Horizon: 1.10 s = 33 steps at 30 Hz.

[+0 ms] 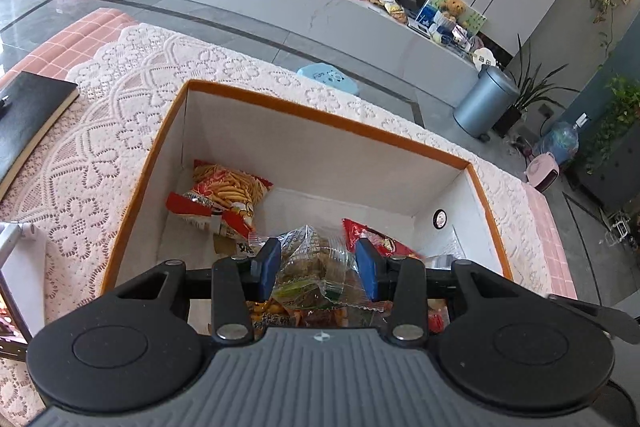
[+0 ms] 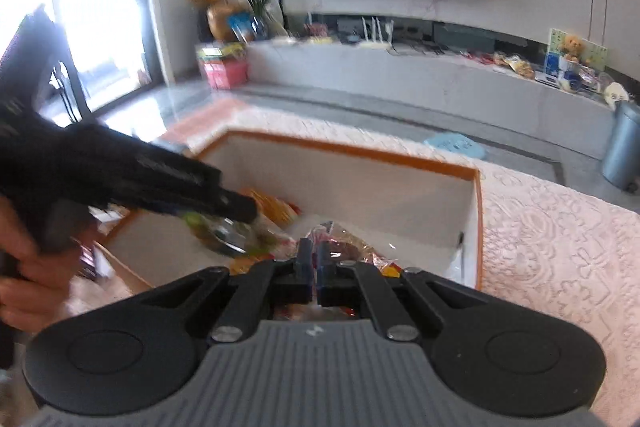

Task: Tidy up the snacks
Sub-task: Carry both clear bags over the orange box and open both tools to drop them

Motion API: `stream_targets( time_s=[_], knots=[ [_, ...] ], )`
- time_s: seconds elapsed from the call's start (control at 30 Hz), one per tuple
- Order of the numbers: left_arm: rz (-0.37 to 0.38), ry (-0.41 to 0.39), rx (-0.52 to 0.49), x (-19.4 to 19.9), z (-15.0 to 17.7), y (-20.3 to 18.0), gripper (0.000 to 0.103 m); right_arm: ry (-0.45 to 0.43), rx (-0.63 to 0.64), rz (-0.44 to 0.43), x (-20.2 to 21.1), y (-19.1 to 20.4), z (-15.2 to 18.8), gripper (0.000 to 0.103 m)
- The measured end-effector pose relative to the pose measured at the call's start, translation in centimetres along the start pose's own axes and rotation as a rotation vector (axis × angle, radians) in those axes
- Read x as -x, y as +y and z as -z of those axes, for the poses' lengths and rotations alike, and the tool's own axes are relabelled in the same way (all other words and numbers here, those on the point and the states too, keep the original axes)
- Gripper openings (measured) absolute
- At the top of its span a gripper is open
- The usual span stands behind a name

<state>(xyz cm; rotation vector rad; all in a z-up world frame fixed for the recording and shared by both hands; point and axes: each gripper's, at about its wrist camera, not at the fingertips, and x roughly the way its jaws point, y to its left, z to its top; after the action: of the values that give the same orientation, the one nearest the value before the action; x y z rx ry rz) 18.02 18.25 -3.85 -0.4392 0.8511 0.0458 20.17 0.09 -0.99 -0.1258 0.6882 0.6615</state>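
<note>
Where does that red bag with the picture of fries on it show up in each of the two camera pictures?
Left wrist view: the red fries bag lies in the far left corner of the orange-rimmed box, beyond the left tool.
Right wrist view: only a blurred yellow-red patch shows, just past the left tool; probably that bag.
Shared landmark: the box's orange rim.
</note>
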Motion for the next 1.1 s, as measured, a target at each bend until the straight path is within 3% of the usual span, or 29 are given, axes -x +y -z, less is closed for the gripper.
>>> stream_targets(
  time_s=[0.1,0.27,0.43,0.73,1.1],
  knots=[
    [-0.002,0.009,-0.001,-0.5,-0.2,0.2,0.046,0.061,-0.046,0.021,-2.0,-1.1,0.0,0.0],
    [-0.013,0.012,-0.005,-1.1,-0.6,0.0,0.046,0.088,-0.044,0.03,-3.6,-1.7,-1.0,0.0],
    [0.0,-0.023,-0.057,-0.8,-1.8,-1.6,0.046,0.048,-0.035,0.064,-3.4,-2.0,-2.0,0.0],
    [0.034,-0.028,-0.017,-4.3,-3.8,-1.9,0.046,0.022,-0.043,0.164,-5.2,-2.7,-4.1,0.0],
    [0.046,0.013,-0.011,-6.1,-2.9,-1.4,0.049,0.113,-0.08,0.199,-7.6,-4.0,-2.5,0.0]
  ],
)
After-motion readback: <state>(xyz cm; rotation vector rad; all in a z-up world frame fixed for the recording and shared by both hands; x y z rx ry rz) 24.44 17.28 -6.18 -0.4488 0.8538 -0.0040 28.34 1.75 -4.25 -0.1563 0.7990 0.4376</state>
